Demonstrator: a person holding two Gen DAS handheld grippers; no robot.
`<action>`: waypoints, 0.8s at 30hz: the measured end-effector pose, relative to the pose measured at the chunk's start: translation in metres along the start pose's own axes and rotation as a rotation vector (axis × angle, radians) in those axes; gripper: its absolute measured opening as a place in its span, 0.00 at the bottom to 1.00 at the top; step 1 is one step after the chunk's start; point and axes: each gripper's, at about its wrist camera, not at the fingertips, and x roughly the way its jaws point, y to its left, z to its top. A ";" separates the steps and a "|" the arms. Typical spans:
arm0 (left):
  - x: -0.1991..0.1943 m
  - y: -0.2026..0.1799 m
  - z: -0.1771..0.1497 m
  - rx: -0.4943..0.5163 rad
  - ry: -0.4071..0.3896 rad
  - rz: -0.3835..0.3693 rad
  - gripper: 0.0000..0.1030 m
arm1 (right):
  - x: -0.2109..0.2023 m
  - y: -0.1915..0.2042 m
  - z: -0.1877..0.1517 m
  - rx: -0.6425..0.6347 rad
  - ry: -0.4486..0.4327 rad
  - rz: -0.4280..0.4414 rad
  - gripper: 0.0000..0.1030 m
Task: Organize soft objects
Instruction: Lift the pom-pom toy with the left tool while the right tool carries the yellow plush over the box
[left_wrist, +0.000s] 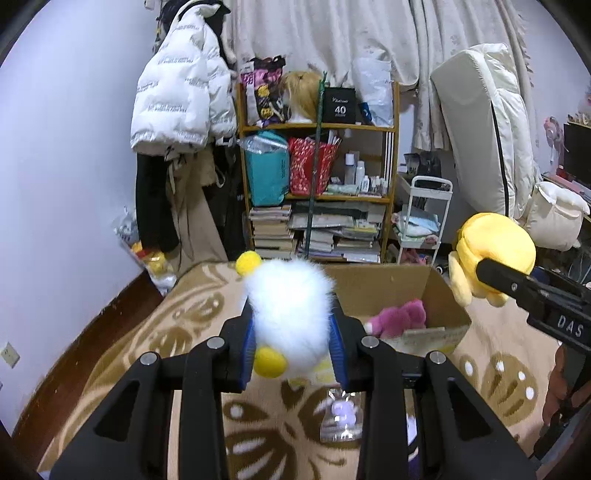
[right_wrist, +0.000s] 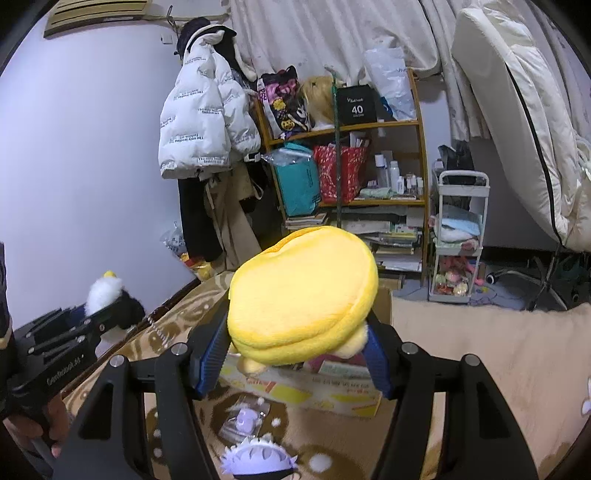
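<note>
My left gripper (left_wrist: 293, 332) is shut on a white fluffy plush (left_wrist: 291, 306) with yellow pompoms, held just left of an open cardboard box (left_wrist: 439, 295). A pink plush (left_wrist: 400, 317) lies inside the box. My right gripper (right_wrist: 295, 343) is shut on a yellow plush (right_wrist: 303, 291), held above the box's near wall (right_wrist: 332, 395). The yellow plush also shows in the left wrist view (left_wrist: 491, 254) to the right of the box, and the white plush in the right wrist view (right_wrist: 103, 291) at the left.
The box stands on a beige patterned bed cover (left_wrist: 147, 332). A small packaged lilac toy (left_wrist: 341, 413) and a white-haired plush figure (right_wrist: 258, 458) lie in front of the box. A cluttered shelf (left_wrist: 317, 166), hanging coats (left_wrist: 184, 92) and a white trolley (right_wrist: 458, 236) stand behind.
</note>
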 end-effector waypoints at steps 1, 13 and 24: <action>0.003 -0.002 0.005 0.007 -0.006 -0.003 0.31 | 0.002 0.000 0.002 -0.009 -0.004 0.001 0.66; 0.045 -0.022 0.027 0.070 -0.027 -0.032 0.31 | 0.033 0.003 0.004 -0.092 0.010 -0.002 0.67; 0.088 -0.037 0.020 0.089 0.024 -0.058 0.32 | 0.066 -0.011 -0.008 -0.064 0.073 -0.028 0.68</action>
